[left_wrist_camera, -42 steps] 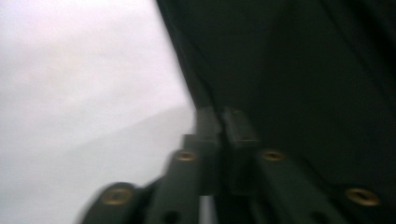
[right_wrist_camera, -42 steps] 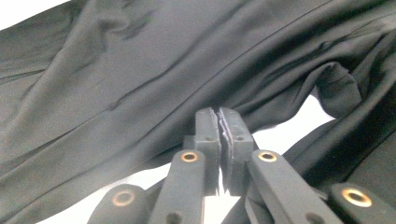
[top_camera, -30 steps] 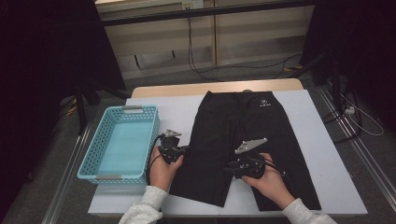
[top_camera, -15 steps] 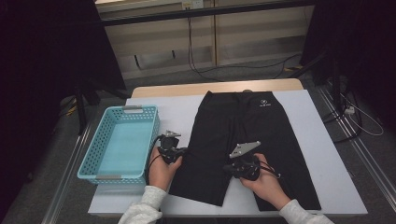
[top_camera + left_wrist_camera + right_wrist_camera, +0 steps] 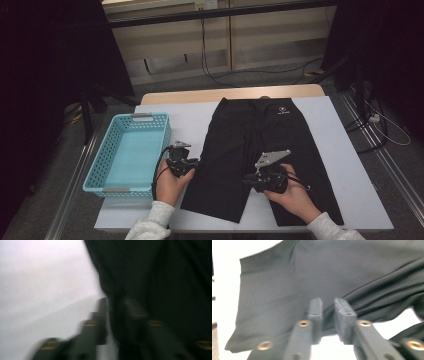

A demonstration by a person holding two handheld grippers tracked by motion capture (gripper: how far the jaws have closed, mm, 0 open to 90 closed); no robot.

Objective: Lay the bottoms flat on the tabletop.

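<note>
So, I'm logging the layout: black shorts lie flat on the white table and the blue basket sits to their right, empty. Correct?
One slip: the high view shows the blue basket to the left of the black shorts, not the right. It is empty, and the shorts lie flat on the white table.

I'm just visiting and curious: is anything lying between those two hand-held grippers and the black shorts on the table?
Nothing visible is. The left gripper sits at the edge of the black fabric shorts, and the right gripper at the inner leg fabric. The light blue plastic basket stands off to the side.
</note>
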